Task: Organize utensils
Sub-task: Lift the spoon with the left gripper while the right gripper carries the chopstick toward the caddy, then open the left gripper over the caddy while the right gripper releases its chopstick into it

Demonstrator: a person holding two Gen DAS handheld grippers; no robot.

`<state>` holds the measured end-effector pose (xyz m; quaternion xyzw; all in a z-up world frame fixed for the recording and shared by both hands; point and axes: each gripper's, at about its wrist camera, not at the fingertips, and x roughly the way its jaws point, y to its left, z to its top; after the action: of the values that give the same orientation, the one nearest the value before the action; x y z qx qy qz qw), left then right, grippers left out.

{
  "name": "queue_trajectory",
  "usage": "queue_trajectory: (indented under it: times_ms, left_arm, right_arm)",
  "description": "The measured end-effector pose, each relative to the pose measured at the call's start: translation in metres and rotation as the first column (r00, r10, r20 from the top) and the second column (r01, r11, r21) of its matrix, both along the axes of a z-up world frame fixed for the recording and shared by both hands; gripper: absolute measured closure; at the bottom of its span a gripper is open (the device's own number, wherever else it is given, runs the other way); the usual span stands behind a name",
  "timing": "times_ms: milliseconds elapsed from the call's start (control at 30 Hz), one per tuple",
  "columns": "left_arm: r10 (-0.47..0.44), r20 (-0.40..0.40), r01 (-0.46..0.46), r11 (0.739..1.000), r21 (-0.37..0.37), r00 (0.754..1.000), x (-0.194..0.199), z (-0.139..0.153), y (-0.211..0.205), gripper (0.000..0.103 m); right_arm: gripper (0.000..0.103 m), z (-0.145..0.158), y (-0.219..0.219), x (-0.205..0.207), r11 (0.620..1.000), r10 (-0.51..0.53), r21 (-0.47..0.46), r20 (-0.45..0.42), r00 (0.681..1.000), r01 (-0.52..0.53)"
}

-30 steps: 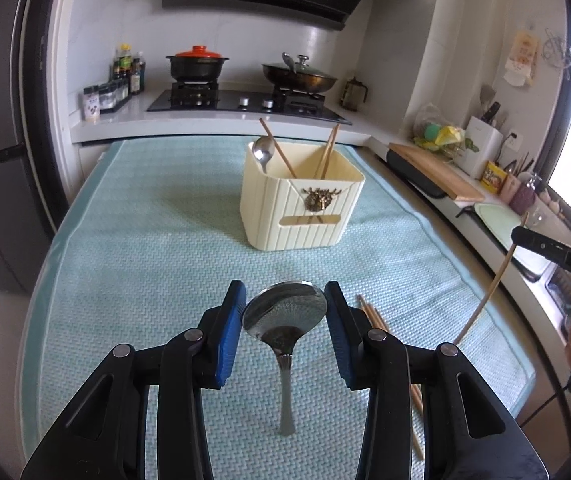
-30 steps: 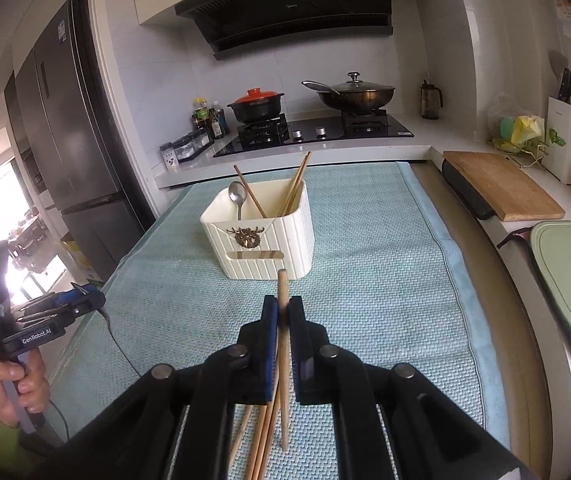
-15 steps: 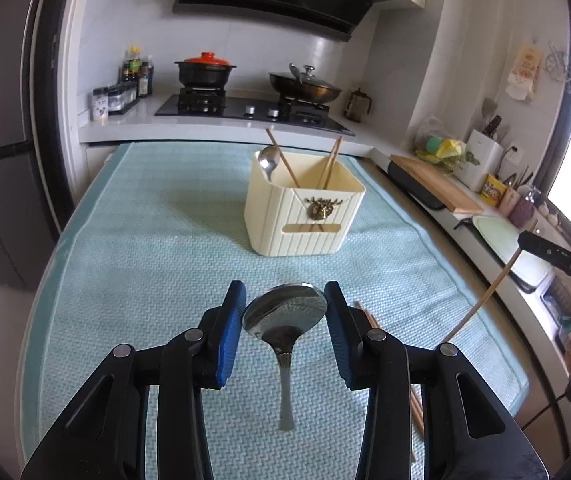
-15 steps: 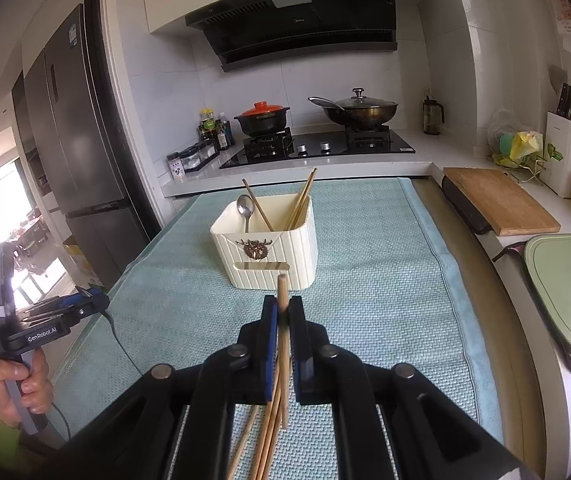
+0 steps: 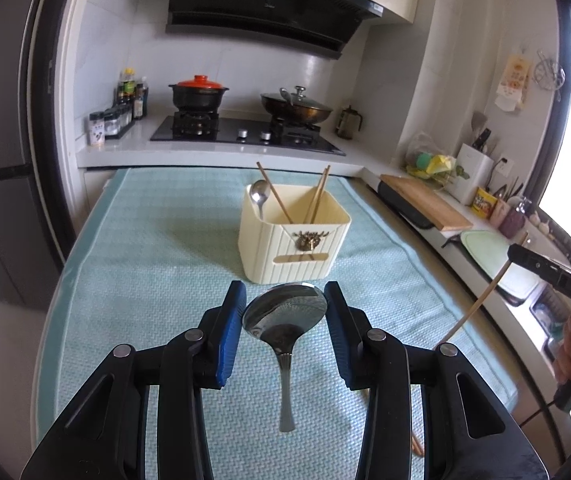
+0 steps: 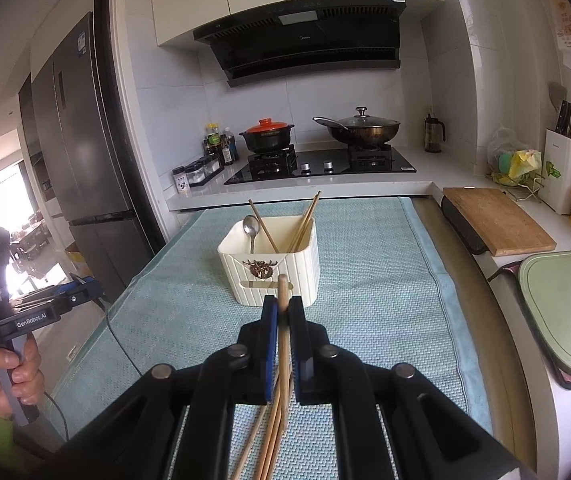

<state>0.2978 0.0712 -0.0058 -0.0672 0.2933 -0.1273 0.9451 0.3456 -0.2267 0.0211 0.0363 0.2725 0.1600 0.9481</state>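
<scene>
Left gripper [image 5: 284, 312] clamped across the bowl of a spoon [image 5: 285, 320], handle hanging clear above the blue mat [image 5: 133, 280]; raised since a second ago, with the cream holder [image 5: 293, 248] now sitting lower and farther ahead in view. Holder already stocked with one spoon and several chopsticks. Right gripper [image 6: 283, 312] shut on a single chopstick [image 6: 284, 344], likewise lifted off the mat, spare chopsticks [image 6: 269, 436] left lying beneath. Both pieces picked up, then; probably next: carry to the holder and drop in.
</scene>
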Motion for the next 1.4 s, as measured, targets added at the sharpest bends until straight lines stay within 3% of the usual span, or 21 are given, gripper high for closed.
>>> queue_trajectory:
  times_ms: [500, 833, 967, 1200, 1400]
  left_arm:
    - [-0.011, 0.063, 0.011, 1.0, -0.002, 0.998, 0.026, 0.046, 0.005, 0.063]
    - [0.028, 0.208, -0.021, 0.999, -0.037, 0.978, 0.084, 0.114, 0.006, 0.063]
    - [0.03, 0.24, -0.019, 0.999, -0.048, 0.97, 0.122, 0.128, -0.003, 0.063]
    - [0.033, 0.209, -0.029, 0.999, -0.023, 0.977, 0.195, 0.099, -0.03, 0.063]
    - [0.038, 0.066, -0.038, 0.999, -0.001, 0.997, 0.249, 0.037, -0.043, 0.063]
  right_arm:
    - [0.097, 0.036, 0.013, 0.017, 0.999, 0.022, -0.037, 0.086, 0.996, -0.018]
    - [0.097, 0.096, 0.042, 0.075, 0.997, 0.019, -0.078, 0.271, 0.962, 0.002]
    - [0.097, 0.108, 0.06, 0.112, 0.997, 0.033, -0.083, 0.303, 0.953, -0.008]
    - [0.097, 0.081, 0.082, 0.173, 0.997, 0.073, -0.055, 0.306, 0.949, -0.059]
    - [0.097, 0.029, 0.099, 0.234, 0.992, 0.118, -0.067, 0.108, 0.987, -0.111]
